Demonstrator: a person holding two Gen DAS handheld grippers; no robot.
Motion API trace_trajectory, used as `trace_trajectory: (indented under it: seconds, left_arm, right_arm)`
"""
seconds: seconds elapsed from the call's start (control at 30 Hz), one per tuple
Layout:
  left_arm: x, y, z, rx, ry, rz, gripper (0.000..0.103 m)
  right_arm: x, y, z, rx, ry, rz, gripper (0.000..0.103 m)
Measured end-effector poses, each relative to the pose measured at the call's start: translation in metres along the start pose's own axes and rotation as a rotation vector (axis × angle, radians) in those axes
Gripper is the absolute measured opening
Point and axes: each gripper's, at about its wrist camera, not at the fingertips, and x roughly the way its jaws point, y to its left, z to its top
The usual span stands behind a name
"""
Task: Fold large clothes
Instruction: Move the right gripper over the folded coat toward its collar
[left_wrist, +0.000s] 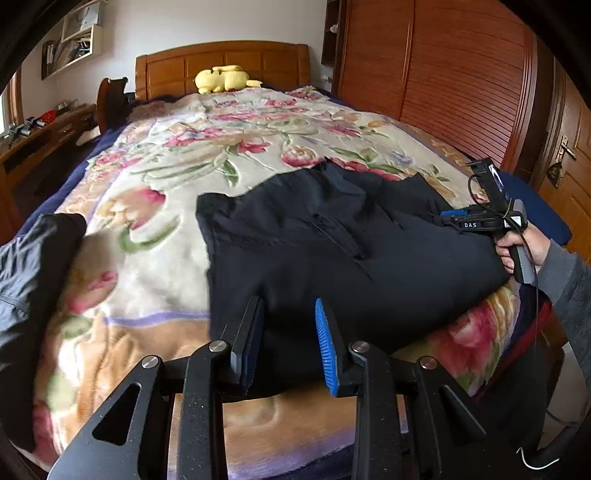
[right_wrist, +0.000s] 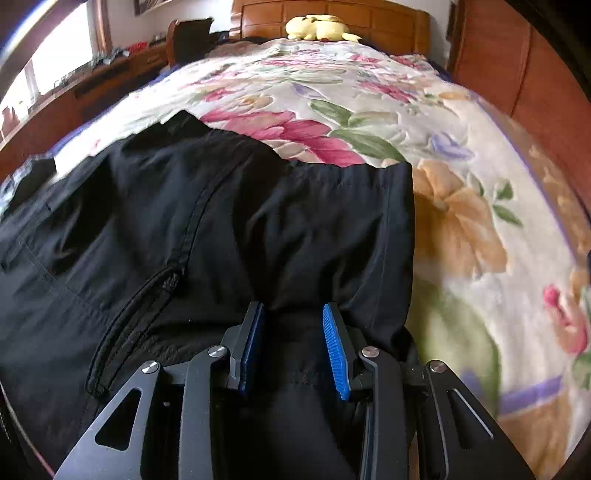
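A large black zip-front jacket (left_wrist: 332, 251) lies spread on the floral blanket (left_wrist: 184, 155) near the foot of the bed. My left gripper (left_wrist: 290, 338) hovers over the jacket's near edge, open, with dark cloth under the gap and nothing pinched. My right gripper (right_wrist: 293, 345) sits at the jacket's (right_wrist: 184, 221) right side, near its straight edge. Black fabric fills the space between its blue pads (right_wrist: 334, 347), and creases fan out from the fingertips, so it is shut on a gathered fold. The left wrist view shows that right gripper (left_wrist: 454, 218) resting on the cloth, held by a hand (left_wrist: 517, 251).
Another dark garment (left_wrist: 29, 266) lies at the bed's left edge. A yellow plush toy (left_wrist: 221, 79) sits by the wooden headboard (left_wrist: 221, 62). A wooden wardrobe (left_wrist: 443, 81) stands along the right side, and a desk (left_wrist: 40, 136) along the left.
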Motion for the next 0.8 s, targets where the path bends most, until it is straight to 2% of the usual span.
trace_trajectory:
  seconds: [0.07,0.13,0.23,0.37,0.53,0.67,0.8]
  left_arm:
    - [0.002,-0.004,0.0,0.01,0.006,0.002,0.03]
    - [0.004,-0.006,-0.002,0.013,0.011,0.001,0.03]
    - [0.007,-0.008,-0.004,0.008,0.018,0.004,0.03]
    - [0.01,-0.007,-0.007,0.001,0.031,0.008,0.03]
    - [0.01,-0.004,-0.01,-0.005,0.04,0.012,0.03]
    - [0.011,-0.003,-0.013,-0.01,0.048,0.011,0.03]
    - [0.016,0.001,-0.015,-0.021,0.059,0.003,0.03]
  right_arm:
    - [-0.003,0.004,0.004,-0.02,0.02,-0.03,0.034]
    - [-0.013,0.011,0.016,-0.025,0.003,-0.045,0.034]
    - [-0.03,0.027,0.034,-0.049,-0.065,-0.009,0.034]
    - [-0.033,0.065,0.059,-0.105,-0.08,0.113,0.034]
    - [0.007,0.106,0.094,-0.163,-0.021,0.253,0.034]
    - [0.054,0.13,0.115,-0.184,0.042,0.203,0.034]
    - [0.087,0.12,0.133,-0.112,0.058,0.193,0.034]
